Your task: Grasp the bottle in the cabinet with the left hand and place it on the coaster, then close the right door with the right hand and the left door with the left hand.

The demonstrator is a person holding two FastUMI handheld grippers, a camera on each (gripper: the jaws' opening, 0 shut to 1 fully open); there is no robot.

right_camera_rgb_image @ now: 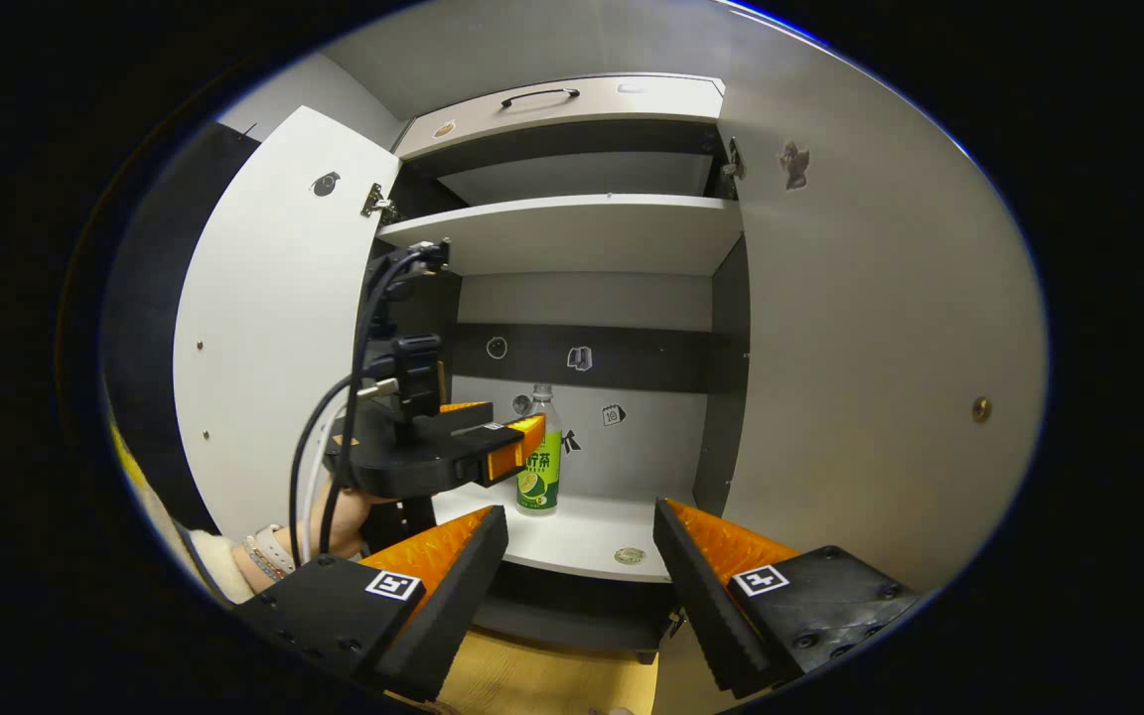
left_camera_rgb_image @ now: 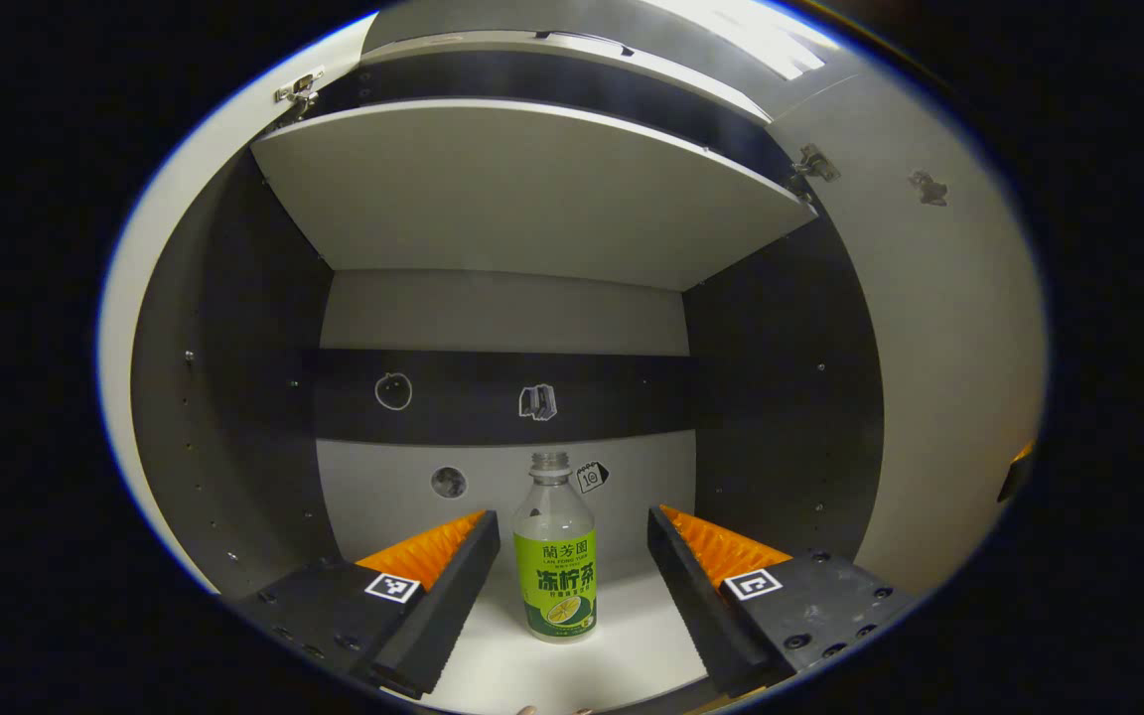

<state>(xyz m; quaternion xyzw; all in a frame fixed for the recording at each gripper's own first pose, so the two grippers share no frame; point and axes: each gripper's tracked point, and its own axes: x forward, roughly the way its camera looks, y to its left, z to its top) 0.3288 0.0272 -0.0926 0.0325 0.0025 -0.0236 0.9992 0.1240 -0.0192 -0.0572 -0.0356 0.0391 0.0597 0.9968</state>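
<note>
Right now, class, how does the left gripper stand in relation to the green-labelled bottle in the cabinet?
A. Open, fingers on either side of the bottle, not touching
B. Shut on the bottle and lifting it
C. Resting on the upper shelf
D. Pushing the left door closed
A: in the left gripper view the left gripper is open, with the bottle standing upright on the cabinet's lower shelf between its spread fingers, gaps on both sides.

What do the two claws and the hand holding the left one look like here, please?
Each claw is a black block body with two wedge-shaped, ridged fingers, and a small square black-and-white marker sits on each finger base. The left claw, seen in the right gripper view, carries black and white cables looping up from its body. The hand holding it wears a beaded bracelet and a pale sleeve. The right claw looks alike.
</note>
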